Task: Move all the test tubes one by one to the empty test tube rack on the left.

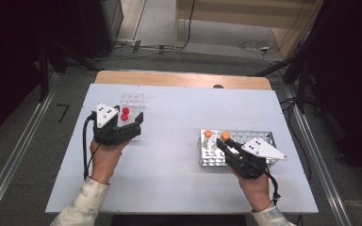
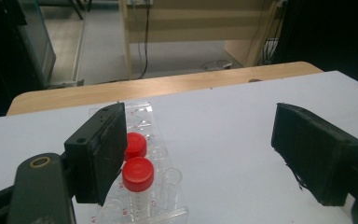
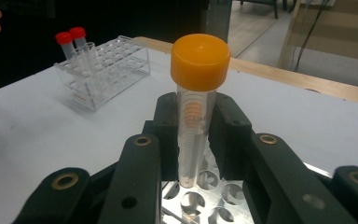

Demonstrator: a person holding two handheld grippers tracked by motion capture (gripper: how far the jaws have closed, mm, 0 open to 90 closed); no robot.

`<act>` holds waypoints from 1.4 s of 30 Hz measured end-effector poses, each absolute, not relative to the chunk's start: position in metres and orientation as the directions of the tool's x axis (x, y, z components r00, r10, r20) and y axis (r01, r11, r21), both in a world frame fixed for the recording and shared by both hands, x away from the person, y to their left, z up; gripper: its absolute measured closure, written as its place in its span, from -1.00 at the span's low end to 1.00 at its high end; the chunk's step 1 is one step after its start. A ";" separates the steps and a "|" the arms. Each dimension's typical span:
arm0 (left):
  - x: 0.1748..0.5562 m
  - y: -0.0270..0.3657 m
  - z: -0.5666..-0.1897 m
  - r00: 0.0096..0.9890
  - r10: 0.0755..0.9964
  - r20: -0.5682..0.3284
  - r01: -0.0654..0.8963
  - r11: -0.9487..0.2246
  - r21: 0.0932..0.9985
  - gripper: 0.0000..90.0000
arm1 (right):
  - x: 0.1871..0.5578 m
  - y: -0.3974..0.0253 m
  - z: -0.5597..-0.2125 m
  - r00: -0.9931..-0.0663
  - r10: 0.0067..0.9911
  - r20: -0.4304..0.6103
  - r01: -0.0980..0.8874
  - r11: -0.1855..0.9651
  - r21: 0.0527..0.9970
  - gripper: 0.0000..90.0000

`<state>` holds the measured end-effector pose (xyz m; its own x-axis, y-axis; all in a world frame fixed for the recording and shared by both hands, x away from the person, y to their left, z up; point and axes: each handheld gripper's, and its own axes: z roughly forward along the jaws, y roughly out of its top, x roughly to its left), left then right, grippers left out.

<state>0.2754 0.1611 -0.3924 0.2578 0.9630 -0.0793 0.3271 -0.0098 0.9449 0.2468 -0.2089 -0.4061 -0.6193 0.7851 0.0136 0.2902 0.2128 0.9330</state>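
Right gripper (image 3: 196, 140) has its two black jaws clamped on a clear plastic tube with an orange screw cap (image 3: 198, 93), gripping it on the body below the cap. That tube stands upright, with its bottom end just above the round holes of the shiny metal tube rack (image 3: 214, 200); can't tell if the tip is inside a hole or hovering over one. From the high view that same gripper (image 1: 224, 141) sits over the near left part of the metal rack (image 1: 268, 136), and a second orange-capped tube (image 1: 208, 136) stands in the rack just beside the held one (image 1: 226, 136).

Left gripper (image 2: 200, 149) is spread wide with nothing between the jaws, just bare white tabletop (image 2: 223, 140). Its left jaw sits right next to the clear acrylic tube rack (image 2: 144, 205), where two clear tubes with red screw caps (image 2: 137, 173) stand one behind the other. High view shows this gripper (image 1: 131, 126) at the clear rack (image 1: 133, 100) on the left side of the table, well apart from the metal rack on the right.
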 end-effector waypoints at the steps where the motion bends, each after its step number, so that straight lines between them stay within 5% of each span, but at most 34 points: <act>1: 0.274 0.160 -0.392 0.263 0.961 -0.080 0.323 -0.010 0.946 -0.58 | 0.245 -0.207 -0.406 -0.625 0.780 0.015 0.290 0.214 0.933 0.58; 17: 0.258 0.124 -0.385 0.417 0.906 -0.079 0.331 -0.070 0.941 -0.58 | 0.232 -0.165 -0.420 -0.730 0.684 0.015 0.291 0.291 0.912 0.58; 29: 0.236 0.075 -0.389 0.627 0.775 -0.079 0.333 -0.175 0.927 -0.50 | 0.240 -0.138 -0.433 -0.758 0.653 0.004 0.295 0.336 0.894 0.58; 42: 0.226 0.055 -0.399 0.726 0.687 -0.035 0.296 -0.266 0.917 0.29 | 0.235 -0.131 -0.433 -0.775 0.632 -0.007 0.282 0.356 0.891 0.58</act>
<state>0.2261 0.0545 -0.3987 0.7261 0.6867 -0.0351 0.2961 -0.2662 0.9173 0.2352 -0.1306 -0.4335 -0.7749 0.6320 -0.0068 0.2822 0.3556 0.8910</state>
